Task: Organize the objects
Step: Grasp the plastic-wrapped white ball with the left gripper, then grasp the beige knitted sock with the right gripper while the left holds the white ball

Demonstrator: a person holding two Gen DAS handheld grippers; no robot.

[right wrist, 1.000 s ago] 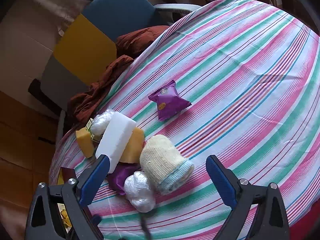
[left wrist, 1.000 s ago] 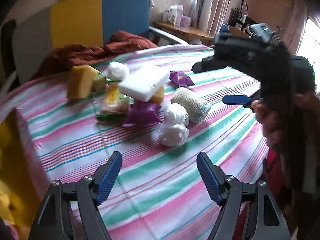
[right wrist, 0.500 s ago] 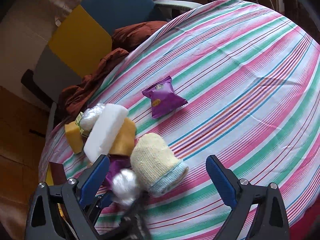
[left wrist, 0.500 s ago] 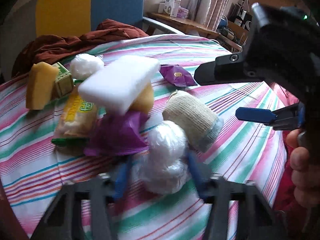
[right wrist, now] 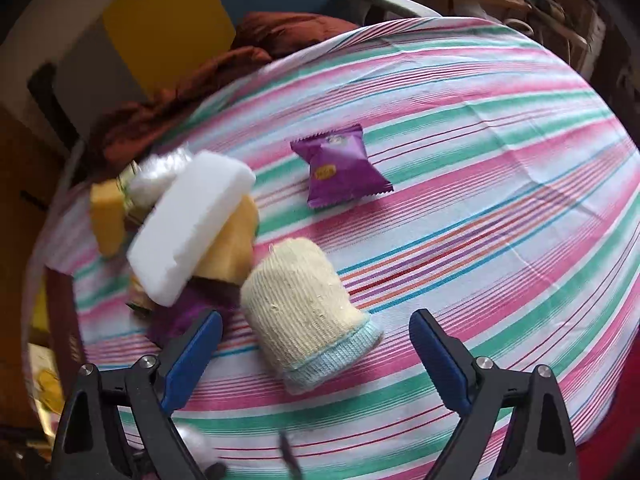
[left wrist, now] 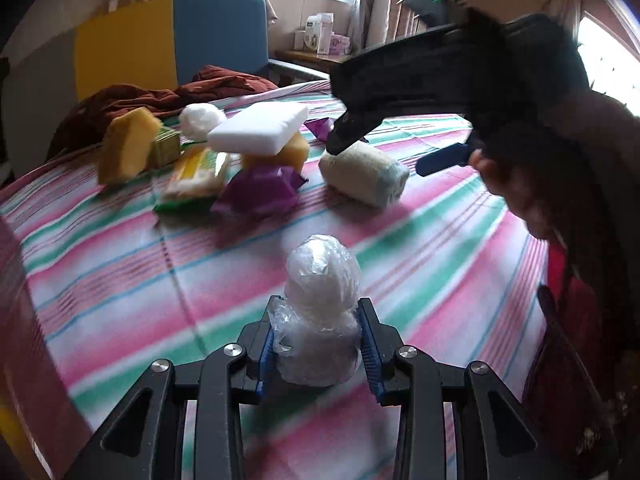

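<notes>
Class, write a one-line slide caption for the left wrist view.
Left gripper shut on a plastic-wrapped white bundle above the striped tablecloth, clutter pile behind.

Left gripper (left wrist: 318, 350) clamps plastic-wrapped bundle (left wrist: 320, 312).

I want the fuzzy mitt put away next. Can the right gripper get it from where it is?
Probably yes. The right gripper is open, and the mitt lies on the tablecloth just ahead of its fingers with nothing lying on it.

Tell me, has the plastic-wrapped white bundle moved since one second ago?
Yes. The plastic-wrapped white bundle left the knitted roll, toward the camera, held in the left tongs.
</notes>
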